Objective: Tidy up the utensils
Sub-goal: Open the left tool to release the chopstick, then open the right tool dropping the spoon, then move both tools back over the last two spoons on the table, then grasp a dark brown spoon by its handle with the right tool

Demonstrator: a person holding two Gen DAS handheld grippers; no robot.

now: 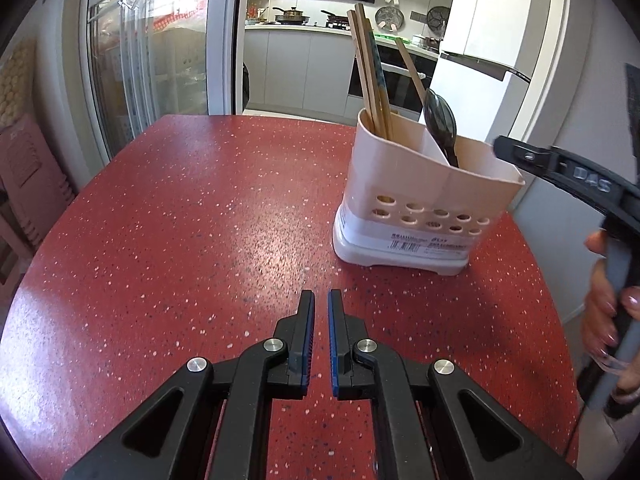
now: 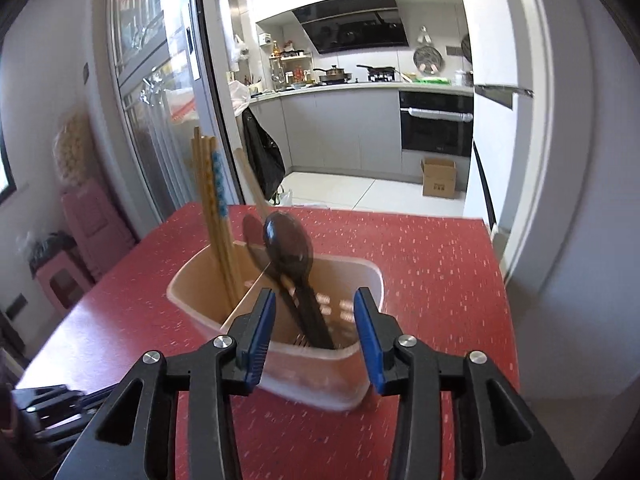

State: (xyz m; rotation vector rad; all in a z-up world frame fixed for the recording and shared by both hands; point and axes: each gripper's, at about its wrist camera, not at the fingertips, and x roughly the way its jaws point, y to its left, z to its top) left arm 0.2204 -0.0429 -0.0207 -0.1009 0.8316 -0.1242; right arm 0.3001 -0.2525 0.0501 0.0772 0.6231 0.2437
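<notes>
Tabletop (image 1: 160, 220), red speckled. Left tongs (image 1: 321, 300) at 6 o'clock, pressed nearly together, nothing between them. Utensil caddy (image 1: 420, 208) at 2 o'clock holds chopsticks (image 1: 370, 80) and black spoons (image 1: 440, 120) in separate compartments. Right tongs (image 2: 315, 296) spread, empty, above caddy's near rim.

Red table (image 1: 180, 220) bare across its left and near parts in the left wrist view, so free passage there. Only obstacle on it: utensil holder (image 1: 424, 204) at far right, with chopsticks (image 1: 372, 76) sticking up high from its left compartment and black spoons (image 2: 288, 248) leaning in the right one, blocking a straight drop from above. Right tongs (image 2: 315, 334) sit just over the holder's near rim, jaws apart, nothing between them. Left tongs (image 1: 321, 316) low over bare table, shut. Glass door (image 1: 132, 60) past the far left edge.
</notes>
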